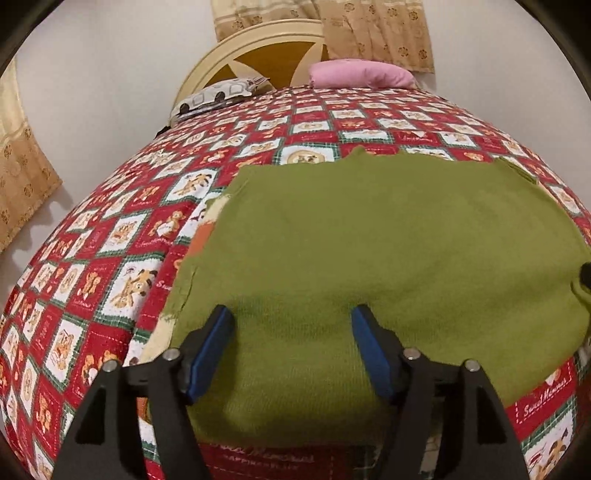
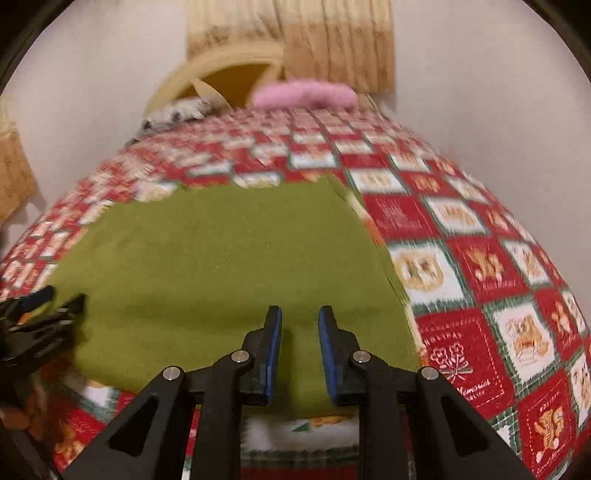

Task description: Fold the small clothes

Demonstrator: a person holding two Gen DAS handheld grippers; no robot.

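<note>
A green garment [image 1: 369, 236] lies spread flat on the bed; it also shows in the right wrist view [image 2: 221, 258]. An orange and cream patch [image 1: 201, 236] peeks out along its left edge. My left gripper [image 1: 291, 314] is open and empty, just above the garment's near edge on the left side. My right gripper [image 2: 300, 314] is partly open and empty, over the garment's near edge on the right side. The left gripper shows at the left rim of the right wrist view [image 2: 51, 302]. The right wrist view is blurred.
The bed has a red, white and green patchwork cover [image 1: 110, 258]. A pink pillow [image 1: 362, 74] and a grey-white patterned pillow [image 1: 218, 94] lie by the cream headboard [image 1: 236, 59]. Beige curtains [image 1: 369, 33] hang behind. White walls flank the bed.
</note>
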